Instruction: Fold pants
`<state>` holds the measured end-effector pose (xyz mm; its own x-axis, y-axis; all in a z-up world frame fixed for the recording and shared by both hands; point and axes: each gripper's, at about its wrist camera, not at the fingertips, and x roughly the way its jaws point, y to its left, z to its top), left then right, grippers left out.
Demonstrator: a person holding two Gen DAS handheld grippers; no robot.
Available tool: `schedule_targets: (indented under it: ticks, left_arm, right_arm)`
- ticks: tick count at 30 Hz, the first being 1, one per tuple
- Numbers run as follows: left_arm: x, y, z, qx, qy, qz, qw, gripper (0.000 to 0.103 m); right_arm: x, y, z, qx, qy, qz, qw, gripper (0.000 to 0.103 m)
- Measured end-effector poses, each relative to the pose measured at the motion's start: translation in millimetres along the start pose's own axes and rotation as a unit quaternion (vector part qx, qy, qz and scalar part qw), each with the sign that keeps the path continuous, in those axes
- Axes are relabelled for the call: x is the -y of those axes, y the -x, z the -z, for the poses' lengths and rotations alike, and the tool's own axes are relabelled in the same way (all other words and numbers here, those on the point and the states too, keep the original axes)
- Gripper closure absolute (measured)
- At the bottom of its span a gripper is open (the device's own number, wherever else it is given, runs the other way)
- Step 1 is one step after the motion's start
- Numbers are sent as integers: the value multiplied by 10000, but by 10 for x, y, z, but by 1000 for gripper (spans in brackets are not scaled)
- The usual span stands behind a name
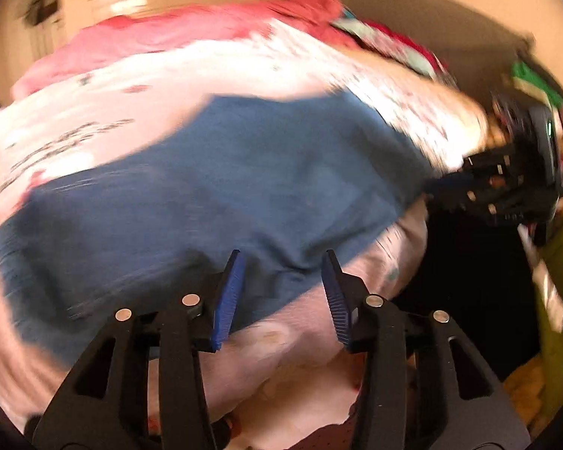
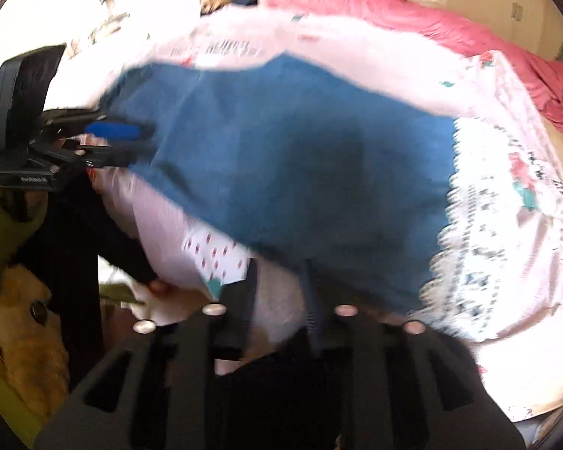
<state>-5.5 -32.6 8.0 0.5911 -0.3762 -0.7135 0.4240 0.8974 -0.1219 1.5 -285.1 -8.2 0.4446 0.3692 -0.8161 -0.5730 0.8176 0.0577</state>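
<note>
- Left gripper (image 1: 283, 292) spread apart, blue pads (image 1: 227, 300) well separated, nothing between them; hovers over near edge of the blue pants (image 1: 206, 195).
- Same left gripper shows from the side in the right wrist view (image 2: 120, 138), at the left end of the pants, blue pad against the fabric edge; blurred, cannot tell if it touches.
- Right gripper (image 2: 281, 300) blurred in its own view; fingers look a little apart with pants fabric hanging down at them, cannot tell if clamped or loose.
- Right gripper also seen in the left wrist view (image 1: 454, 183) at the right corner of the pants, tip at the cloth edge; grip state cannot tell there either.
- Blue pants lie spread flat on the bed, on a white patterned sheet (image 1: 94, 120), stretched between the two grippers.
- Pink blanket (image 1: 176, 33) bunched behind the sheet, far side of the bed.
- Pile of coloured clothes (image 1: 390, 45) at the far right of the bed in the left wrist view.
- Yellow-green sleeve (image 2: 3, 221) beside the left gripper in the right wrist view.
- Both views motion-blurred.
</note>
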Motion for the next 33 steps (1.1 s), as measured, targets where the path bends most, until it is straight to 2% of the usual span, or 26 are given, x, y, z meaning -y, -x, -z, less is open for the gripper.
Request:
schedule_targets:
  ticks: [3,4,6,8,9,11,12,14,15,16,20,22,24,27,29,31,33]
  left_arm:
    - [-367,308,-39,386,610,-644,9953,54]
    - [-528,386,-43,417,860,-1087,9895,49]
    - [-826,435,-33,269,1368,-1597,9773,48]
    - [-1099,460,5,189,1882,-1779,9657,45]
    - [-1252,443,35,123,2140,-1899,9581,39]
    - [-1375,375,70,-17,2297,-2205,9479,28]
    - [-1397,330,89,-1,2313,-2240,9467,23]
    - [-1428,230,103,-39,2427,-1947,9504,26]
    - [-1437,172,99,6,2531,-1683,9527,46]
    - [-1445,142,100,34,2569,-1562,9537,59]
    - [-1333,188,6,193,2220,-1966,9548,68]
    - [-1379,298,-7,230,2151,-2214,9509,68]
    - [-1477,296,49,159,2366,-2082,9489,66]
    - [-1504,172,82,-100,2437,-2087,9471,59]
    - [-1516,218,86,-36,2443,-2103,9466,54]
    - [-1503,335,104,112,2522,-2197,9423,42]
    - [-1399,509,82,340,2368,-2560,9366,39]
  right_arm:
    - [75,29,-154,212,-133,130,9996,66]
    - [97,12,-221,248,-162,196,9994,62]
    - [179,-4,-380,290,-222,293,9989,56]
    - [224,-83,-511,324,-275,276,9987,54]
    - [272,-145,-567,305,-371,307,9984,54]
    - [324,-288,-578,100,-592,500,9969,52]
    - [400,-384,-557,-91,-801,603,9949,52]
    - [473,-425,-504,-172,-1018,531,9932,52]
    - [477,-410,-503,-142,-1043,498,9932,50]
    - [474,-413,-501,-136,-1058,468,9932,43]
    - [459,-437,-483,-196,-1020,497,9933,41]
    - [460,-431,-475,-202,-1025,497,9933,40]
    - [476,-423,-494,-210,-1024,486,9933,40]
    - [453,-442,-472,-236,-983,524,9935,39]
    - [433,-470,-487,-233,-968,534,9936,39]
    - [446,-473,-486,-219,-1000,496,9935,39]
    - [462,-474,-476,-206,-1037,454,9934,39]
